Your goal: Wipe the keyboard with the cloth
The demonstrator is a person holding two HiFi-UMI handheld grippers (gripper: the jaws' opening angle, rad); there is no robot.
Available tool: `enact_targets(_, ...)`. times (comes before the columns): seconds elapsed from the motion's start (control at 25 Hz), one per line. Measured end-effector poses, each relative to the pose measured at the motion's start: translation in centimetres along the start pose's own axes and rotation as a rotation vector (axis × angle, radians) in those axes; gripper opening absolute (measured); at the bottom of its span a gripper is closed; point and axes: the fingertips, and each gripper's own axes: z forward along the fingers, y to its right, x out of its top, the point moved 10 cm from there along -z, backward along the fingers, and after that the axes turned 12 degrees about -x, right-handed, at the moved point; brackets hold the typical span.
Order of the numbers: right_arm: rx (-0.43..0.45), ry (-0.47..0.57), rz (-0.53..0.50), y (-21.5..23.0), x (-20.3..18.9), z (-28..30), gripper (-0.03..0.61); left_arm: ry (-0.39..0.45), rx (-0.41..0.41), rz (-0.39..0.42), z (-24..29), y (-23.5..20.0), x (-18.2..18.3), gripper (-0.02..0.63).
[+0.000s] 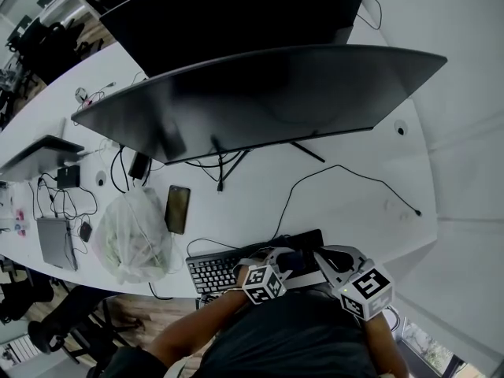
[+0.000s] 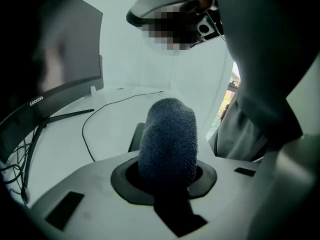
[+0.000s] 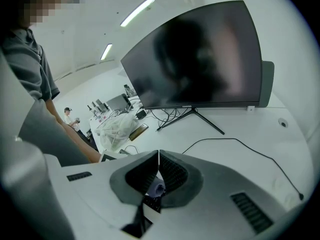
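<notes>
Clamping the blue-grey knitted cloth (image 2: 167, 139), your left gripper (image 1: 277, 257) sits over the black keyboard (image 1: 213, 272) (right gripper (image 3: 158, 159): jaws closed together, empty).

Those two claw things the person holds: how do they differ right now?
The left gripper is clamped on a blue-grey cloth; the right gripper has its jaws together on nothing. In the head view the left gripper is over the keyboard, while the right gripper is near its right end. Both carry a marker cube.
</notes>
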Motion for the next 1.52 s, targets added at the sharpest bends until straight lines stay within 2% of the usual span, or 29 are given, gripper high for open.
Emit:
enact_targets(0.12, 0.012, 0.005, -0.007, -0.2, -0.1, 0.1, 0.011, 0.03, -0.025, -0.017, -0.3, -0.6, -0.3, 0.086)
enact_targets(0.24, 0.014, 0.011, -0.01, -0.2, -0.1, 0.0, 0.011, 0.08, 0.103, -0.094, -2.3, -3.2, -0.7, 0.086)
enact_targets(0.32, 0.01, 0.013, -0.002, -0.1, -0.2, -0.2, 0.011, 0.079, 0.166, -0.129, -3.3, -4.5, -1.1, 0.086)
enact_targets(0.4, 0.007, 0.014, 0.005, -0.1, -0.5, -0.3, 0.011, 0.05, 0.133, -0.109, -3.0, -4.0, -1.8, 0.086)
enact_targets(0.52, 0.004, 0.022, 0.007, -0.1, -0.7, -0.5, 0.011, -0.041, 0.052, 0.043, -1.7, -0.7, -2.0, 0.086)
enact_targets(0.6, 0.002, 0.024, 0.011, -0.1, -0.8, -0.7, 0.011, -0.055, -0.012, 0.059, -1.3, 1.4, -2.1, 0.086)
enact_targets(0.68, 0.001, 0.019, 0.013, -0.1, -1.1, -0.9, 0.011, -0.046, -0.037, 0.051, -1.4, 2.6, -2.4, 0.086)
enact_targets(0.76, 0.003, 0.014, 0.011, -0.2, -1.3, -0.9, 0.011, -0.05, 0.005, 0.056, -1.9, 2.3, -2.5, 0.086)
enact_targets(0.84, 0.007, 0.01, 0.01, -0.4, -1.5, -0.9, 0.011, -0.046, 0.096, 0.051, -2.6, 0.9, -2.6, 0.086)
enact_targets(0.92, 0.014, 0.007, 0.007, -0.7, -1.7, -0.7, 0.011, -0.025, 0.18, -0.005, -3.3, -0.8, -2.8, 0.086)
enact_targets(0.96, 0.016, 0.006, 0.004, -0.8, -1.7, -0.7, 0.011, -0.017, 0.197, -0.041, -3.5, -1.5, -2.8, 0.086)
enact_targets(1.04, 0.015, 0.005, 0.0, -0.9, -1.6, -0.7, 0.011, -0.028, 0.173, -0.071, -3.0, -1.9, -2.8, 0.086)
enact_targets(1.08, 0.013, 0.005, -0.001, -1.0, -1.6, -0.7, 0.011, -0.045, 0.151, -0.059, -2.6, -1.5, -2.8, 0.086)
enact_targets(1.2, 0.008, 0.01, 0.0, -0.9, -1.6, -0.9, 0.011, -0.07, 0.088, -0.013, -1.6, 0.7, -2.8, 0.091)
enact_targets(1.32, -0.001, 0.018, 0.009, -0.6, -2.0, -1.3, 0.011, -0.067, 0.011, -0.042, -1.7, 3.4, -3.1, 0.091)
enact_targets(1.4, -0.003, 0.018, 0.011, -0.5, -2.3, -1.4, 0.011, -0.072, 0.005, -0.061, -2.2, 4.3, -3.9, 0.091)
enact_targets(1.52, 0.0, 0.01, 0.011, -0.5, -2.7, -1.5, 0.011, -0.078, 0.059, -0.055, -3.0, 4.0, -5.0, 0.091)
